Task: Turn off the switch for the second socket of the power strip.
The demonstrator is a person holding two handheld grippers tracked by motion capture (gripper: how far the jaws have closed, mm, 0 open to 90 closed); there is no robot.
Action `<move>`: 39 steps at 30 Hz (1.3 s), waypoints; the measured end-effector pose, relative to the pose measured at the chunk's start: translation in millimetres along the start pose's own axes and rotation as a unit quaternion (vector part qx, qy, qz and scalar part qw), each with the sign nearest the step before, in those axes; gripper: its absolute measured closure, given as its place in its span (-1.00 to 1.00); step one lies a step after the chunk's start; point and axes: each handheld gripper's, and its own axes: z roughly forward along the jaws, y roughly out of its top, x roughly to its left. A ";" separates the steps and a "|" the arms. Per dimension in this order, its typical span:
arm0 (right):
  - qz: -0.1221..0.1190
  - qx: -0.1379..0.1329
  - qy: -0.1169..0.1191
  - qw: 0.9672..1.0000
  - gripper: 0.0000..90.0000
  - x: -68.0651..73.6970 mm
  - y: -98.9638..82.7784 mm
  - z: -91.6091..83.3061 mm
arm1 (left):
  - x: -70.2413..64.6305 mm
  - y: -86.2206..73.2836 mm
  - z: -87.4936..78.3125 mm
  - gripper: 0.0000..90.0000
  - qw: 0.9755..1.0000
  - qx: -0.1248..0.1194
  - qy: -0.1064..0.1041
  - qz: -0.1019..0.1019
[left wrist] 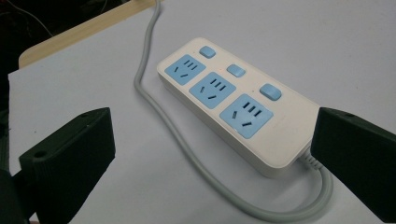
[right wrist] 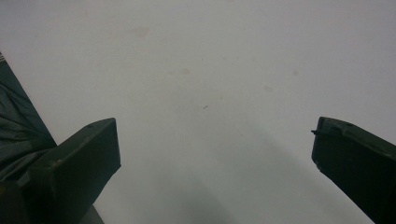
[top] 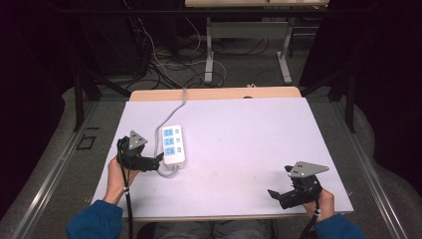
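Right now the strip (top: 173,144) lies flat on the table (top: 239,149), toward the left edge, long axis running from near to far. White body, three blue sockets, three blue switches down one side. Its cord (left wrist: 187,154) leaves the near end, loops back along the left side and runs off the far edge.

Left gripper (top: 160,159) sits at the strip's near end, jaws wide apart, nothing held; in the left gripper view the near corner of the strip lies between the jaws, closer to the right one. Right gripper (top: 272,194) rests near the near right corner of the table, well apart from the strip, jaws also spread, bare surface between them.

Handling, as judged: hard plastic shell, stiff, light, not fragile, but smooth and glossy so pads may slip. Best hold looks like across the narrow width at the near end, on the flat side walls, clear of switches and sockets. Cord is soft and springy; it will likely drag and twist the strip when moved, and the loop beside the near end could get caught in the jaws.
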 end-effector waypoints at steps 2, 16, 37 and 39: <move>-0.001 -0.002 0.001 1.000 -0.99 -0.3 -0.1 0.5 | -0.2 1.6 2.5 -1.00 1.000 -0.003 0.001 0.003; -0.002 -0.002 0.000 1.000 -0.99 -0.3 -0.1 0.3 | -2.3 10.5 13.5 -1.00 1.000 0.002 -0.003 0.004; -0.006 -0.001 0.002 1.000 -0.99 -1.0 0.1 0.6 | -4.0 22.1 33.1 -1.00 1.000 0.006 -0.010 -0.007; -0.004 -0.001 0.001 1.000 -0.99 -0.7 0.0 0.5 | -4.4 23.3 34.5 -1.00 1.000 0.007 -0.012 -0.006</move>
